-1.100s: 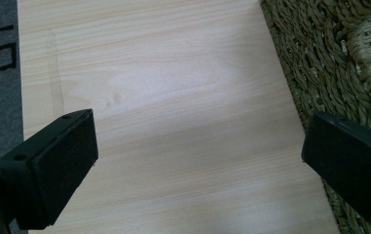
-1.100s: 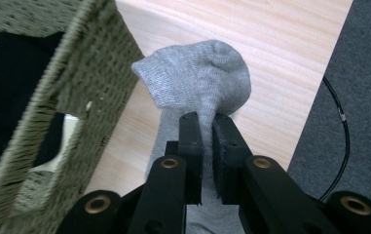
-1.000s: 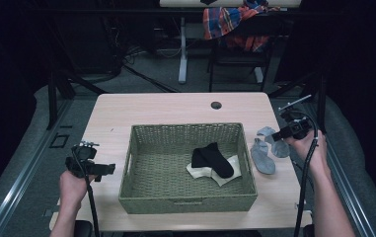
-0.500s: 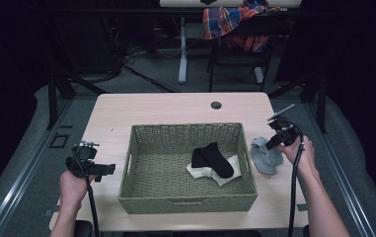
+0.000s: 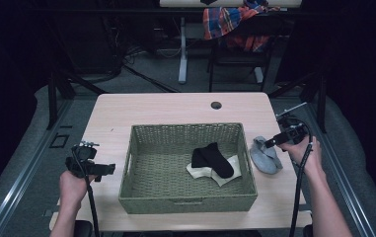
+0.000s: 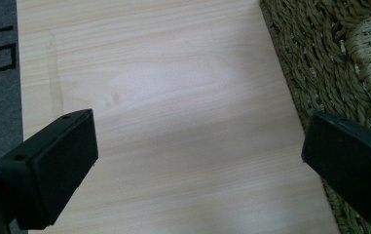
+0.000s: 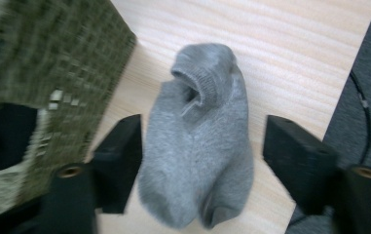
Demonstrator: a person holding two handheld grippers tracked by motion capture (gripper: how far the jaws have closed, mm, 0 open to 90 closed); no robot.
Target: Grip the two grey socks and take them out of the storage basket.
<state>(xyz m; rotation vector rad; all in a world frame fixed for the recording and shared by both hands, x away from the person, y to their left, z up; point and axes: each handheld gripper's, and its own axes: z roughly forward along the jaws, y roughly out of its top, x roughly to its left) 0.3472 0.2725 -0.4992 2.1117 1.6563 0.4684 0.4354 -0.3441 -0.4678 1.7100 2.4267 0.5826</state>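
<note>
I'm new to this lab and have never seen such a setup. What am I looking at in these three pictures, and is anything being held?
There is no robot here: a person holds a two-jaw tool in each hand. The high view looks down on a wooden table. The other two pictures come from cameras riding on the tools, looking along their black jaws.

On the table stands a woven basket with a black sock lying on a white sock. Right of the basket lies a grey sock pair.

The left gripper hangs open over bare table beside the basket. The right gripper has just been opening; the grey socks lie between its jaws, but the pads do not press them. So nothing is held.
</note>
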